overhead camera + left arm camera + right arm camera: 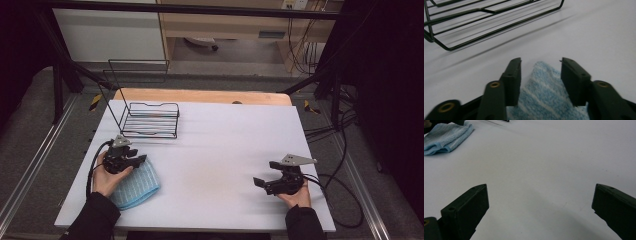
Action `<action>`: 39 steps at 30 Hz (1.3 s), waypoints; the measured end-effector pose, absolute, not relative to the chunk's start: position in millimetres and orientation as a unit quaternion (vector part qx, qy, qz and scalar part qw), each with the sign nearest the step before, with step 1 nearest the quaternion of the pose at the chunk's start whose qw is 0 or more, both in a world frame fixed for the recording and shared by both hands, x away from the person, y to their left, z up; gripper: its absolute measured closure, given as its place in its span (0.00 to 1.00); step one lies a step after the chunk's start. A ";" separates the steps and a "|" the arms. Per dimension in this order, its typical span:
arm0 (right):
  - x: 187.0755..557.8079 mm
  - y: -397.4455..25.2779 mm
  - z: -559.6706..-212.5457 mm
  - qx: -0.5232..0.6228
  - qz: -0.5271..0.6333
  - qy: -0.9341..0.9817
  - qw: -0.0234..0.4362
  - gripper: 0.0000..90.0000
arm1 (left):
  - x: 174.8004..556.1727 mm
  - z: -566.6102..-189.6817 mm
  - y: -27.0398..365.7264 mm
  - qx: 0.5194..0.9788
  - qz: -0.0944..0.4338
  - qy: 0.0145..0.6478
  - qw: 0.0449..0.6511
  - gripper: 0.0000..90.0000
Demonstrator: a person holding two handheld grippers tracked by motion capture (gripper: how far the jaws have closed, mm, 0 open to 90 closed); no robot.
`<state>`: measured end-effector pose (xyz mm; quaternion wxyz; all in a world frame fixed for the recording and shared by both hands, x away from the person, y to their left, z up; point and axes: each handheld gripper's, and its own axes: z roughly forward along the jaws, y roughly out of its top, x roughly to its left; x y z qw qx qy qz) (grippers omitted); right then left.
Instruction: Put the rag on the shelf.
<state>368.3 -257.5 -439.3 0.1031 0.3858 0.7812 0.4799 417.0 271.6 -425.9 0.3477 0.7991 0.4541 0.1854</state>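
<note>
Blue terry cloth (136, 186) lies near the bench's (215, 150) front-left corner, under the left gripper (540, 65), jaws parted astride its tip. Grasping seems next (lower, then close); the right gripper (540, 202) idles wide open.

Only the wire rack (150, 120) near the tabletop's (225, 150) far-left corner and the blue cloth (137, 185) near its left edge obstruct; elsewhere passage is free.

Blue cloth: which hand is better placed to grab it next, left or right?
Left. The left tool hangs open right over the blue cloth, a corner showing between its jaws. The right tool is open over bare table, far across from it.
</note>
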 end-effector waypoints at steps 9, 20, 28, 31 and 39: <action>367.4 -257.6 -439.3 0.387 0.478 0.781 0.105 0.01 | 388.4 -404.6 262.8 0.813 0.169 0.427 0.357 0.33; 367.1 -257.3 -439.9 0.387 0.475 0.783 0.105 0.02 | 342.2 -413.2 236.6 0.858 0.115 0.371 0.335 0.47; 367.7 -256.5 -440.7 0.385 0.473 0.786 0.104 0.02 | 341.8 -431.1 221.9 0.878 0.117 0.354 0.300 0.60; 367.8 -256.4 -440.9 0.386 0.472 0.786 0.104 0.02 | 344.7 -432.4 221.7 0.877 0.121 0.357 0.297 0.63; 367.8 -256.2 -441.3 0.384 0.473 0.787 0.102 0.02 | 351.3 -432.8 219.6 0.875 0.130 0.366 0.288 0.82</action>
